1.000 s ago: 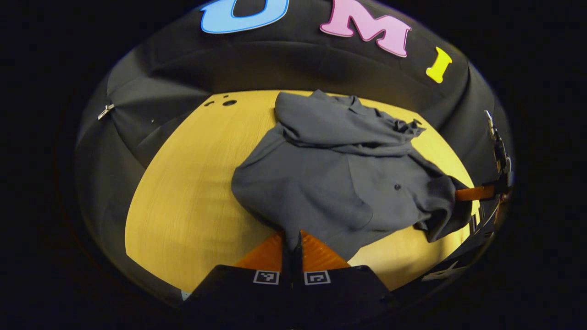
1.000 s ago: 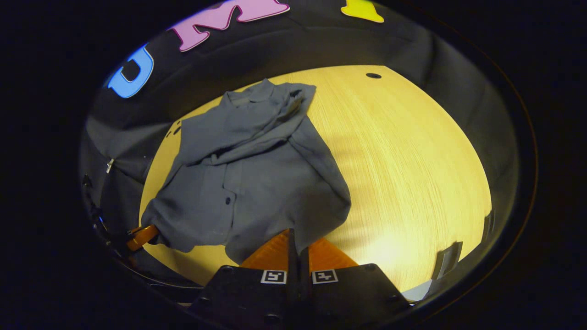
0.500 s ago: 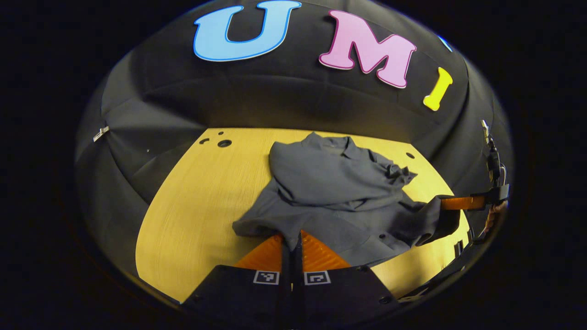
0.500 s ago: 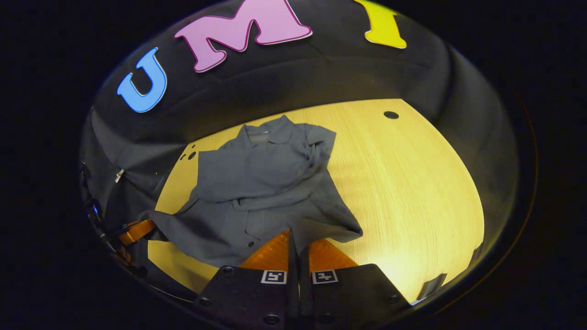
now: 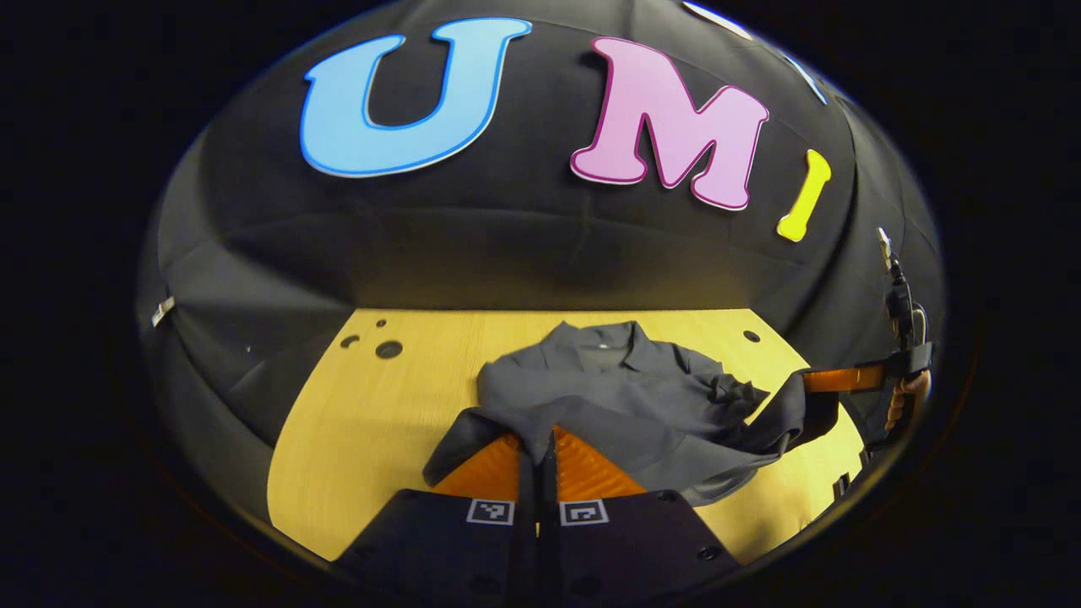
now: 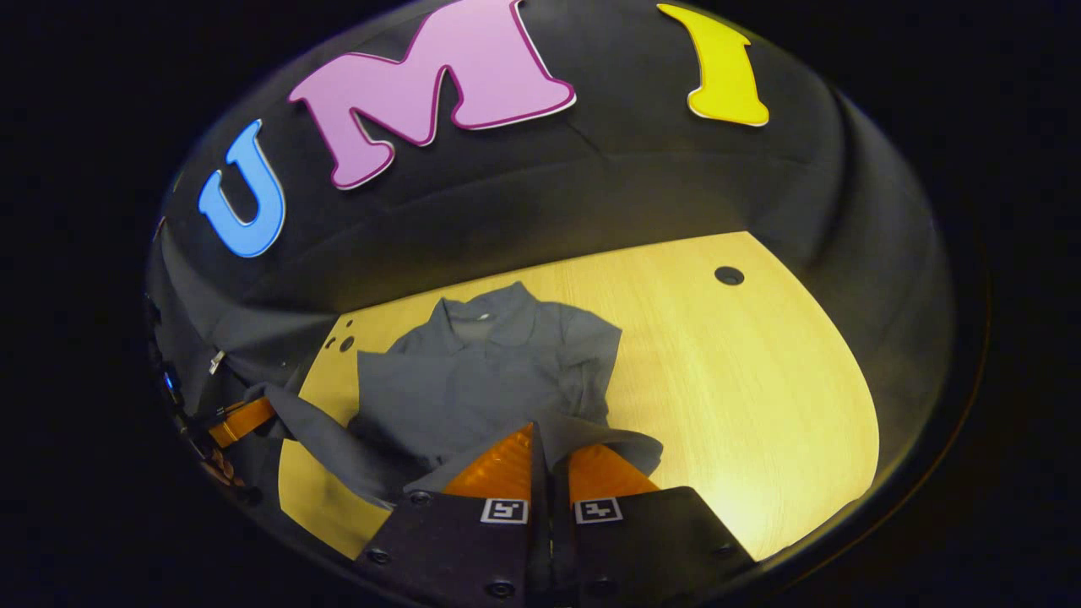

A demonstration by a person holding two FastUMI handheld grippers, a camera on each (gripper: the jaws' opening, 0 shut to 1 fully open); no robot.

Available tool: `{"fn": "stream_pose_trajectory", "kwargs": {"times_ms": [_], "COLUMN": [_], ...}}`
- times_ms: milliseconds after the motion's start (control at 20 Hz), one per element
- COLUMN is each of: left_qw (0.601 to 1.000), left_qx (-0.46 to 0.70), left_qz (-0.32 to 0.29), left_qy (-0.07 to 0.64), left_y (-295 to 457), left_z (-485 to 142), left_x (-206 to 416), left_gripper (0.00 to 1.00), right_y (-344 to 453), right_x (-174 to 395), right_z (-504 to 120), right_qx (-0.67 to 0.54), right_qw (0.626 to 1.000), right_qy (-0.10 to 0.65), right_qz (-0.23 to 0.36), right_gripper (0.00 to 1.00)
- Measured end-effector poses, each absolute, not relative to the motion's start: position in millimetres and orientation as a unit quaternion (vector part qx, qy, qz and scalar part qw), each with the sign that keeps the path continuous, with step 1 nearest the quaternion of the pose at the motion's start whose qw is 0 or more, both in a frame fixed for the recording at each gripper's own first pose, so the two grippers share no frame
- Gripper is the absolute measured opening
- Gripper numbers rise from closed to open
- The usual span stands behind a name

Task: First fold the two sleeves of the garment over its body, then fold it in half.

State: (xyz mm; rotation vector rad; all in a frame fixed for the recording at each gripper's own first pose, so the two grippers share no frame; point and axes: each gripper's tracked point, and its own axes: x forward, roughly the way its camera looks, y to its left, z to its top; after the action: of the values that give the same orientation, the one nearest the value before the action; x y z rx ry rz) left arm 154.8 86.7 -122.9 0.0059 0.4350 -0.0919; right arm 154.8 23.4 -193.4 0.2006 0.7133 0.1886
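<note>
A: Two grippers status?
B: left gripper [image 5: 538,439] pinched tight on the shirt [image 5: 625,397] hem corner; right gripper [image 6: 547,439] clamped on the other corner (far one visible at 3 o'clock in left gripper view).
A: Shirt?
B: on the table [image 6: 743,380], hem lifted, collar at 12 o'clock.

Since a second ago the left gripper [image 5: 537,439] and the right gripper [image 6: 549,435] have carried the near hem of the shirt [image 5: 625,380] up off the table [image 5: 372,422] and forward toward the collar; the front panel that lay flat and spread, its button showing, now hangs as a raised band between them; both views have tipped up, so the table looks shallower and more of the booth wall shows; the shirt looks shorter front to back, its lower half arching over the folded sleeves.
</note>
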Motion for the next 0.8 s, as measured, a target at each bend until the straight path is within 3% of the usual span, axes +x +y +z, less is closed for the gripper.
{"fn": "stream_pose_trajectory", "kwargs": {"times_ms": [350, 800], "left_qw": [0.982, 0.977], "left_qx": [-0.011, -0.037], "left_qz": [-0.025, -0.003], "left_qy": [0.188, 0.211], "left_y": [91, 113], "left_z": [-113, -174], "left_x": [252, 315], "left_gripper": [0.05, 0.05], "right_y": [32, 33], "right_x": [252, 319], "right_z": [-174, -229], "right_qx": [0.116, 0.158], "right_qw": [0.939, 0.924], "right_qy": [0.315, 0.347], "right_qz": [0.083, 0.033], "right_gripper": [0.05, 0.05]}}
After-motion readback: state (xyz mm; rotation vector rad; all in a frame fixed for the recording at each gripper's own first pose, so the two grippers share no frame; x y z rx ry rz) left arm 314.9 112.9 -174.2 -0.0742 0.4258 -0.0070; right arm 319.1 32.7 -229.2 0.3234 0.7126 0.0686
